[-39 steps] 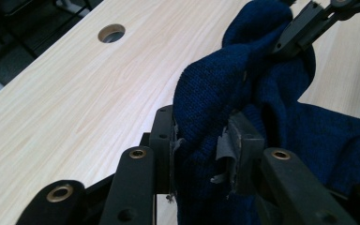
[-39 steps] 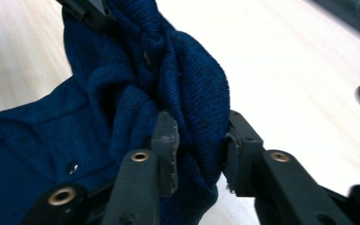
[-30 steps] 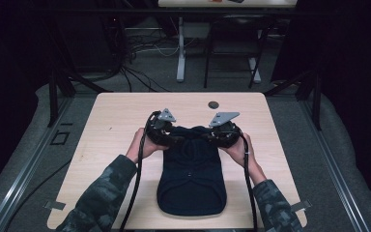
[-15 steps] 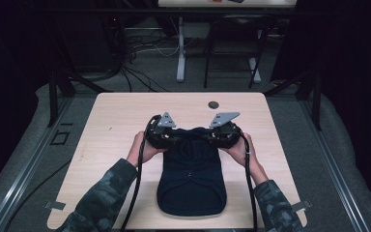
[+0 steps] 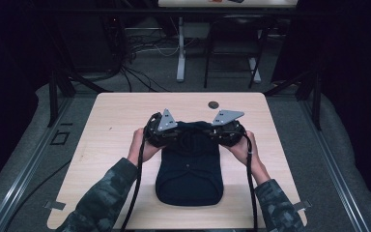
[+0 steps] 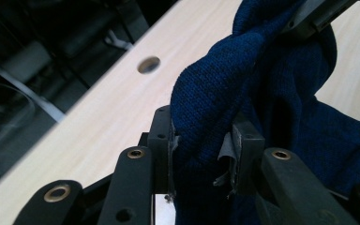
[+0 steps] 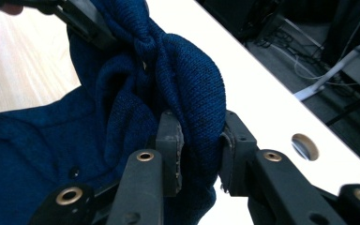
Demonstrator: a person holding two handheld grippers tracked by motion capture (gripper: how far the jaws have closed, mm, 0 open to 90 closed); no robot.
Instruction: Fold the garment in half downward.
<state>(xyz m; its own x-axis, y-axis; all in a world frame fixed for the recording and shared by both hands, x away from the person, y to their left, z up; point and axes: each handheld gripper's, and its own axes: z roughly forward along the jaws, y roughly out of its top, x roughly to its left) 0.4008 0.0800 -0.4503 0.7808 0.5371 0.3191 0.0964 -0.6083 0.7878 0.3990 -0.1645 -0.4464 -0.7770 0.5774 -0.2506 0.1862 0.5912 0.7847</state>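
While both jaws pinch the blue sweater's (image 5: 189,169) far edge, left gripper (image 6: 201,150) having just closed, right gripper (image 7: 199,145) clamped, lift evenly to keep the fold straight over the counter (image 5: 116,116).

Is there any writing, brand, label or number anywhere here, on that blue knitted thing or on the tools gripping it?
None can be read: the dark blue knitted garment, the left gripper, the right gripper and the wooden table show no lettering, label or number.
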